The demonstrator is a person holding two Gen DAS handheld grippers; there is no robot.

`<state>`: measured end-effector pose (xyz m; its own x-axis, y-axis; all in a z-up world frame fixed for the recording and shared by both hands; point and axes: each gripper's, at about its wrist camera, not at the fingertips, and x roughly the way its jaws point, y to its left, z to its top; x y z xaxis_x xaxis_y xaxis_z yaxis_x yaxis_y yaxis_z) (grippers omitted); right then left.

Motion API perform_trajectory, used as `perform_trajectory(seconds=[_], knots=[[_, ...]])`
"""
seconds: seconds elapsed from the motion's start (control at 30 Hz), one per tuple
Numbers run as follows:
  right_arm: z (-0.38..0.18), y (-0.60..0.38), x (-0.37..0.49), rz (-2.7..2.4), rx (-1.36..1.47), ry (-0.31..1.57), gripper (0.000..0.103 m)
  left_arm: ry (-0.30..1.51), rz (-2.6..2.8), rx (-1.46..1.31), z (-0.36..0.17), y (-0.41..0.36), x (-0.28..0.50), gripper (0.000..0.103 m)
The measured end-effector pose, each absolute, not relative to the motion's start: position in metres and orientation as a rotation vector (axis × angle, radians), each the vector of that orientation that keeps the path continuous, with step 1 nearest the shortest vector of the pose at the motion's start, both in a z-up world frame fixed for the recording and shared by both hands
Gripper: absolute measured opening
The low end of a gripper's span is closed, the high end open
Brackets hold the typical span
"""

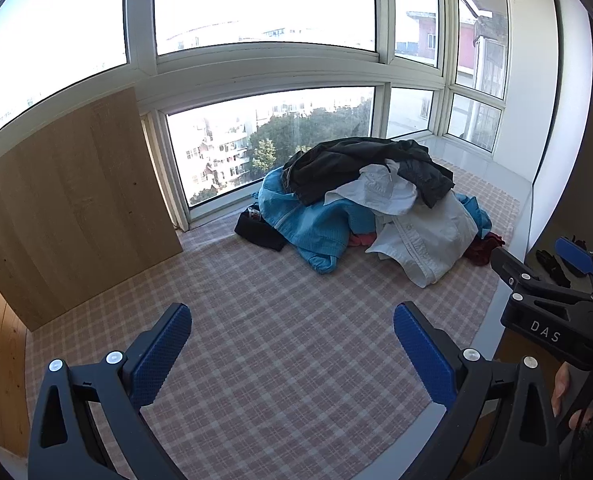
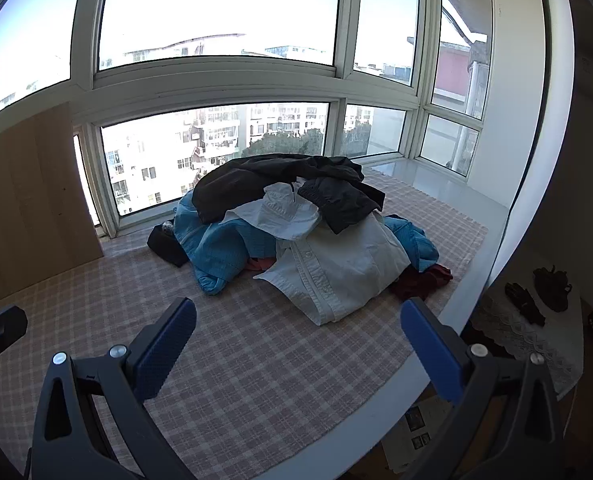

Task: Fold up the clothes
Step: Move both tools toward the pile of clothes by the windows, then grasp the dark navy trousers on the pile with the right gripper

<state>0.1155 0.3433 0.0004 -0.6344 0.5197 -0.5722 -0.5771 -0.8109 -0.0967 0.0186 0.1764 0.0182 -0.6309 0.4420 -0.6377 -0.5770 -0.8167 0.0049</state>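
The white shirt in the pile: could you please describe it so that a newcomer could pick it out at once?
Start at the big window; below it a clothes pile sits on the checked cloth. The white shirt spills down the pile's near side, under a black garment and beside a blue jacket. Only it shows a buttoned front placket.
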Motion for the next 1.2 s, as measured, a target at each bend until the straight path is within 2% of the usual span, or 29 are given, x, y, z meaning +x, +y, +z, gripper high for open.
perform_trajectory(seconds=[0.77,1.2], knots=[[0.0,0.36,0.126,2.398,-0.772,0.123,0.103,0.306,2.403,-0.823,0.024,0.202,0.021,0.102],[-0.01,0.464,0.079,2.575,-0.787,0.112,0.103,0.26,2.531,-0.87,0.023,0.264,-0.002,0.102]])
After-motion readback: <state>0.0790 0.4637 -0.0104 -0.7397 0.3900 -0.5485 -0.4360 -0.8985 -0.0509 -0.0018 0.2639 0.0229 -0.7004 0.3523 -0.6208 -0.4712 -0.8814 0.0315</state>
